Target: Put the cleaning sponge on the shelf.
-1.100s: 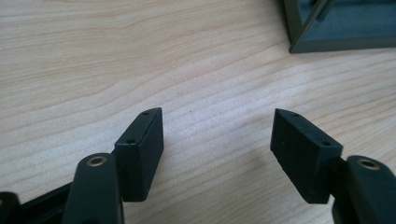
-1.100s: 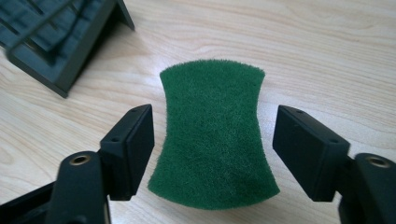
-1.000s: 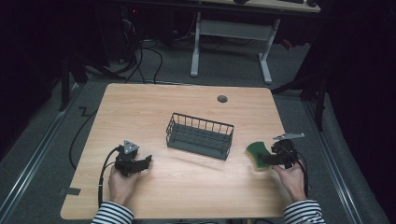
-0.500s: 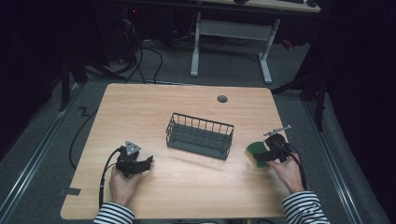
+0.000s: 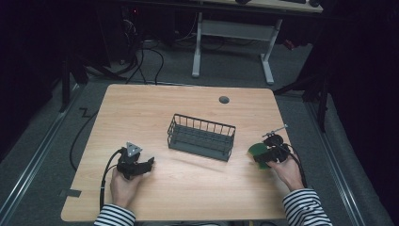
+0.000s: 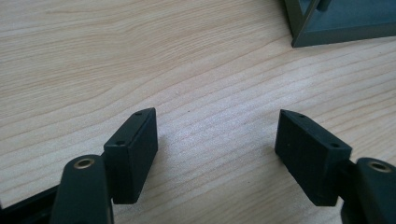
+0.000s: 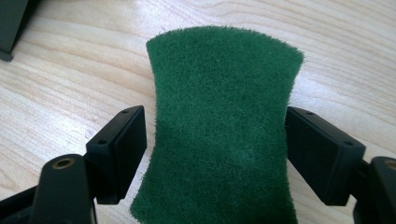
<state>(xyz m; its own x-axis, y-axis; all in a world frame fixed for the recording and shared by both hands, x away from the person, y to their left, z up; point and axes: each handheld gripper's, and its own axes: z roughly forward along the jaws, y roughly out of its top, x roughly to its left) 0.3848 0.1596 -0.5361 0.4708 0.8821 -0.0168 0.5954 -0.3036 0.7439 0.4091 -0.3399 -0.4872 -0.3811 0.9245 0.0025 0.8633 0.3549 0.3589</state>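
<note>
While both striped sleeves are entering at the bottom edge of the high view, the left gripper (image 5: 135, 165) is being kept low over the wooden table (image 5: 141, 108) at lower left, its jaws spread with only bare wood between them, as is seen in the left gripper view.

At lower right of the high view, the right gripper (image 5: 263, 156) is being held around a green scouring pad (image 7: 219, 126). In the right gripper view the pad is being flanked closely by both jaws and is bowed between them; the jaws have just been closing a little, though a firm pinch cannot be told for certain.

Farther up, near the middle of the frame, a dark wire basket (image 5: 201, 137) is being left between the two grippers. Beyond it, a round grommet (image 5: 224, 100) is being shown near the table's far edge.
</note>
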